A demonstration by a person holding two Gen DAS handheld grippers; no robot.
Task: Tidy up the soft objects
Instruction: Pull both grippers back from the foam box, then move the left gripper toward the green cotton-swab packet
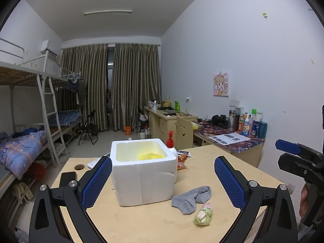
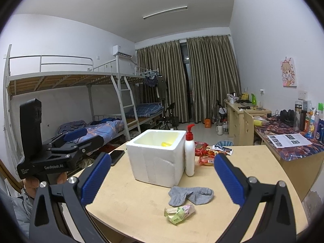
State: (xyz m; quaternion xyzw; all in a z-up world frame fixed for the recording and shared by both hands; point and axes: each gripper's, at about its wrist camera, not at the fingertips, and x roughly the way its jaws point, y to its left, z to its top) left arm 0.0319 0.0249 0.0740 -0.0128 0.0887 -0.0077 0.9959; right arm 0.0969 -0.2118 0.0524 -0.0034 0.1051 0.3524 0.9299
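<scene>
Progress is judged partial: something yellow (image 1: 150, 155) is already seen inside the foam box (image 1: 141, 180), while the grey sock (image 2: 190, 195) and crumpled packet (image 2: 179, 213) are left on the table (image 2: 131, 208), both the left gripper (image 1: 163, 182) and right gripper (image 2: 162, 179) being held spread and empty.

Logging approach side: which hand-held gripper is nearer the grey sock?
Hard to call; perhaps the right. In both wrist views the sock lies ahead between the open fingers. It sits right of centre for the left hand-held gripper, about centred for the right.
</scene>
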